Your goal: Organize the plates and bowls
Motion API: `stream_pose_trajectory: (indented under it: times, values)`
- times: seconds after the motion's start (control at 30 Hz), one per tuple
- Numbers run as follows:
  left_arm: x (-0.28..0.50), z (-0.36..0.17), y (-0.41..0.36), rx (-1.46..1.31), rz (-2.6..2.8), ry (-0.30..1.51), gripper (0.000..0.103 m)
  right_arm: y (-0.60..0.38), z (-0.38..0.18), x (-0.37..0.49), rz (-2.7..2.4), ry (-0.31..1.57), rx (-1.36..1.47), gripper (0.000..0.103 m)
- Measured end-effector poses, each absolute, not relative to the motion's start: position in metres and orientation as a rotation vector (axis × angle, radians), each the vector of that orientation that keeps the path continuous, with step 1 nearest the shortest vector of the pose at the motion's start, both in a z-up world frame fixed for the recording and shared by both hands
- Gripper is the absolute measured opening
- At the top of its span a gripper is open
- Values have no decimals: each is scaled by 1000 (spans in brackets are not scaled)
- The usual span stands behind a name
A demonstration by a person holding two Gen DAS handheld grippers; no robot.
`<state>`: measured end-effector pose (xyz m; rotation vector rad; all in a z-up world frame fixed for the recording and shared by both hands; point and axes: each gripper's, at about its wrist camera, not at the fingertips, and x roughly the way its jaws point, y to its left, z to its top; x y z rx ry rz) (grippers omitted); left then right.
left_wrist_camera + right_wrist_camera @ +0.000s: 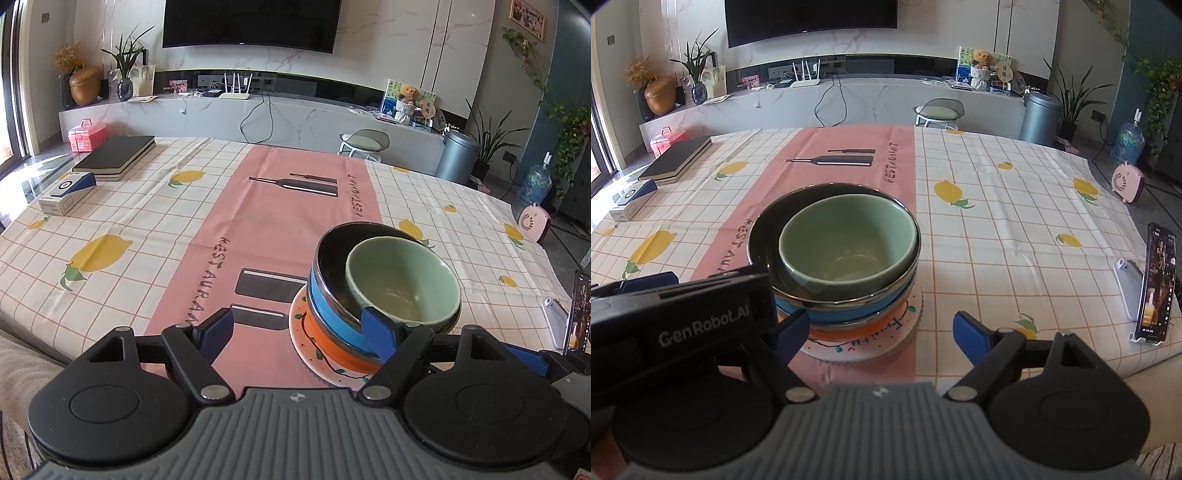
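Nearest each lens sits a grey ribbed housing with two black arms ending in blue pads. Left claw (301, 334): pads apart, nothing between them; its right pad stands in front of the stack's rim, contact not determinable. Right claw (879, 328): pads apart, nothing clamped, with the stack's near edge seen between the pads; the left unit's black body (683, 317) crowds its left side. One stack stands on the tabletop (997, 221), on the pink runner's (258, 236) near right part: one patterned plate (868, 350) at the bottom, then one orange bowl (332, 350), one blue bowl (849, 310) with a dark inside, and one green bowl (846, 243) nested on top, shifted toward the stack's right side. Four dishes in all. Open checked cloth lies right of and behind the stack. One phone (1158, 284) stands upright in a stand at the right edge; one dark book (114, 155) and one small box (66, 194) lie at the far left, well apart from the stack.
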<state>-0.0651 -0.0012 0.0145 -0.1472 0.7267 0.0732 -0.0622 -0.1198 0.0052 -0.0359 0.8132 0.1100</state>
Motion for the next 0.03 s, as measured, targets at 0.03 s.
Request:
stream_pose_trajectory:
  times: [0.03]
  values:
    - [-65,14,-1,-145,72,726,92,-120,5,-63,109,812,-36,84]
